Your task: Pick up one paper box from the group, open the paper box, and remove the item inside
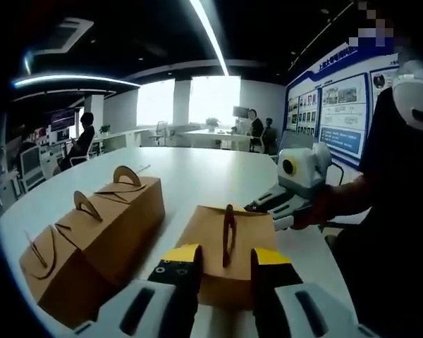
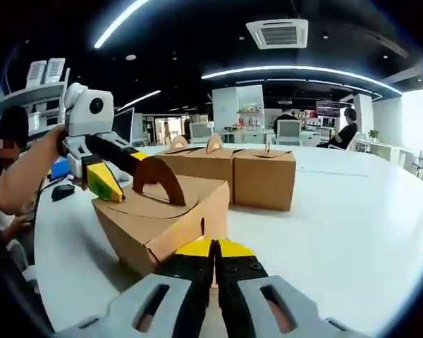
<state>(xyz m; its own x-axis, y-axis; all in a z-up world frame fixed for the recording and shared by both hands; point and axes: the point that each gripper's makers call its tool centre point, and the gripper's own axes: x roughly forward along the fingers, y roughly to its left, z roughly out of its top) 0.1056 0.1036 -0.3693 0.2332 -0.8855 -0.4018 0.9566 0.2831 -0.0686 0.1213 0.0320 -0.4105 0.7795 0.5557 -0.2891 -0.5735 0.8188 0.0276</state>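
Note:
A brown paper box [image 1: 229,264] with an upright arched handle [image 1: 228,236] lies on the white table just ahead of my left gripper [image 1: 227,257], whose yellow-tipped jaws stand open on either side of it. My right gripper [image 1: 257,209] reaches in from the right to the box's far edge. In the right gripper view the same box [image 2: 162,211] sits directly in front, and my right gripper [image 2: 213,248] is shut, pinching the box's near edge. The left gripper [image 2: 120,171] hovers open by the handle [image 2: 158,176] at the box's far end.
A group of similar paper boxes [image 1: 99,225] [image 2: 233,172] stands in a row close beside the handled one. The white table [image 2: 338,232] stretches wide beyond them. A person's arm [image 2: 21,176] holds the left gripper. A seated person [image 1: 81,141] and desks are far behind.

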